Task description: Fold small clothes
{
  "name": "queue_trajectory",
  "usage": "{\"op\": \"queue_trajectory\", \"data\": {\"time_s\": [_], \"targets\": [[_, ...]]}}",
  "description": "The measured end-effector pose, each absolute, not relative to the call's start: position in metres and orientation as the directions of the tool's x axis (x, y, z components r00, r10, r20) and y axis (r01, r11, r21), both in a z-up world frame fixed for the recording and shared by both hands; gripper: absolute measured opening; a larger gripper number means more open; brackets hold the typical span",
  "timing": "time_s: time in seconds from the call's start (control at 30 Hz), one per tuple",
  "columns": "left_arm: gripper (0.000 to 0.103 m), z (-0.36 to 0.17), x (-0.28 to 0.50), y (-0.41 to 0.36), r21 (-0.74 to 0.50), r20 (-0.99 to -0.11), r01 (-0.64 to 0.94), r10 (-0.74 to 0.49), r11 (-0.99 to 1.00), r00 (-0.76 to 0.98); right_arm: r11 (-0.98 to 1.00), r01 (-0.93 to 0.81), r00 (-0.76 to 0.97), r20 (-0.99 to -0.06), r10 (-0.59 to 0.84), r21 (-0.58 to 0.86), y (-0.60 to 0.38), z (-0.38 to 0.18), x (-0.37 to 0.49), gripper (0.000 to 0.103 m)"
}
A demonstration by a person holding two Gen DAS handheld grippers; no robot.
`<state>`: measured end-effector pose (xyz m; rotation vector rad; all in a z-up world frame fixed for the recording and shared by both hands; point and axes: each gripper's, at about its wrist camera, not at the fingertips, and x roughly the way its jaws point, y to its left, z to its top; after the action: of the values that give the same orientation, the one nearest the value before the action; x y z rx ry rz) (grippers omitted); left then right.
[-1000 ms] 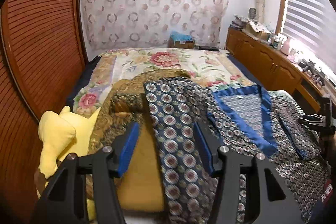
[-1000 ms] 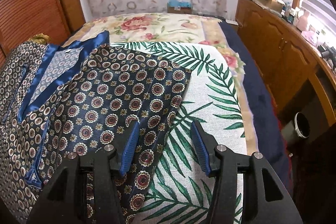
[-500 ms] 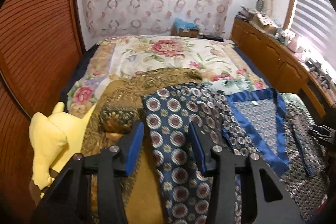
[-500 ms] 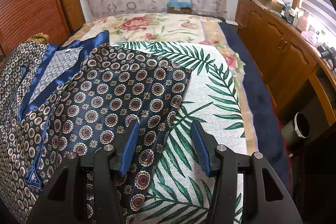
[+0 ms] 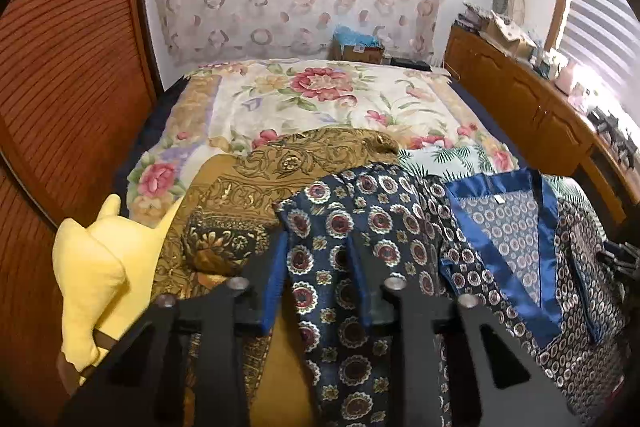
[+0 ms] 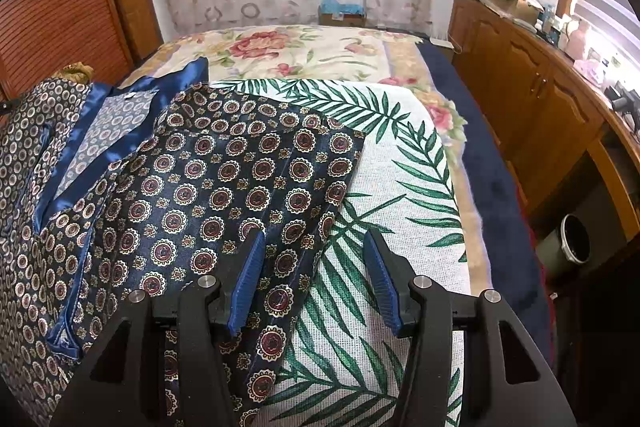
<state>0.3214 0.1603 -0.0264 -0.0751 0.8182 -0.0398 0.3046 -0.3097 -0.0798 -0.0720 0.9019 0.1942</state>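
left wrist view: the patterned garment (image 5: 400, 227), a navy top printed with medallions and trimmed in blue satin at the neckline, lies spread face up across the near end of the bed (image 5: 320, 99). its left sleeve (image 5: 340, 267) runs toward the camera, partly over a gold brocade cloth (image 5: 280, 171). the left gripper (image 5: 316, 283) sits over this sleeve; its jaws have just been closing and now stand narrow, with sleeve fabric between the blue pads (image 5: 274, 287). whether the pads already press the cloth cannot be told.

right wrist view: the right gripper (image 6: 314, 277) hovers with jaws about half open, holding nothing. its inner pad lies over the edge of the right sleeve (image 6: 260, 187); the outer pad is over the palm-leaf sheet (image 6: 400, 167).

step in hand, as judged: taking hold of the sleeves for the first inward fold. next move calls for a confirmed pinch on the left sleeve edge, a matching closure on the right, then lifting and carrying each sleeve across the body without dragging the brocade cloth beneath. a yellow plush toy (image 5: 96, 275) lies just left of the work area.
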Motion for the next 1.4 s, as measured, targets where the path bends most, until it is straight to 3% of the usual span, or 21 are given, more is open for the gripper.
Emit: {"op": "queue_trajectory", "data": {"time_s": [0.07, 0.17, 0.9, 0.93, 1.0, 1.07, 1.17, 1.4], "targets": [[0.01, -0.023, 0.319, 0.158, -0.071, -0.715, 0.012, -0.059, 0.997, 0.697, 0.98, -0.198, 0.604, -0.785, 0.137, 0.019, -0.309, -0.08, 0.305, 0.052], [0.001, -0.015, 0.313, 0.153, -0.071, -0.695, 0.031, -0.071, 0.997, 0.715, 0.98, -0.198, 0.604, -0.785, 0.138, 0.019, -0.309, -0.08, 0.305, 0.052], [0.0, 0.037, 0.217, 0.097, -0.085, -0.515, 0.18, -0.197, 0.98, 0.834, 0.979, -0.204, 0.571, -0.81, 0.133, 0.017, -0.308, -0.08, 0.335, 0.052], [0.0, 0.038, 0.212, 0.097, -0.082, -0.51, 0.179, -0.196, 0.98, 0.838, 0.979, -0.201, 0.573, -0.809, 0.133, 0.018, -0.307, -0.08, 0.338, 0.051], [0.0, 0.038, 0.204, 0.095, -0.077, -0.505, 0.181, -0.194, 0.981, 0.841, 0.978, -0.208, 0.58, -0.802, 0.142, 0.023, -0.305, -0.079, 0.342, 0.022], [0.0, 0.038, 0.196, 0.097, -0.077, -0.502, 0.175, -0.19, 0.982, 0.844, 0.969, -0.245, 0.578, -0.8, 0.161, 0.019, -0.298, -0.077, 0.342, 0.006], [0.0, 0.036, 0.176, 0.105, -0.075, -0.491, 0.167, -0.182, 0.983, 0.852, 0.958, -0.286, 0.6, -0.78, 0.178, -0.001, -0.29, -0.069, 0.332, 0.002], [0.0, 0.029, 0.115, 0.127, -0.12, -0.445, 0.138, -0.178, 0.983, 0.878, 0.949, -0.316, 0.74, -0.624, 0.252, 0.009, -0.298, -0.01, 0.265, 0.0]]}}
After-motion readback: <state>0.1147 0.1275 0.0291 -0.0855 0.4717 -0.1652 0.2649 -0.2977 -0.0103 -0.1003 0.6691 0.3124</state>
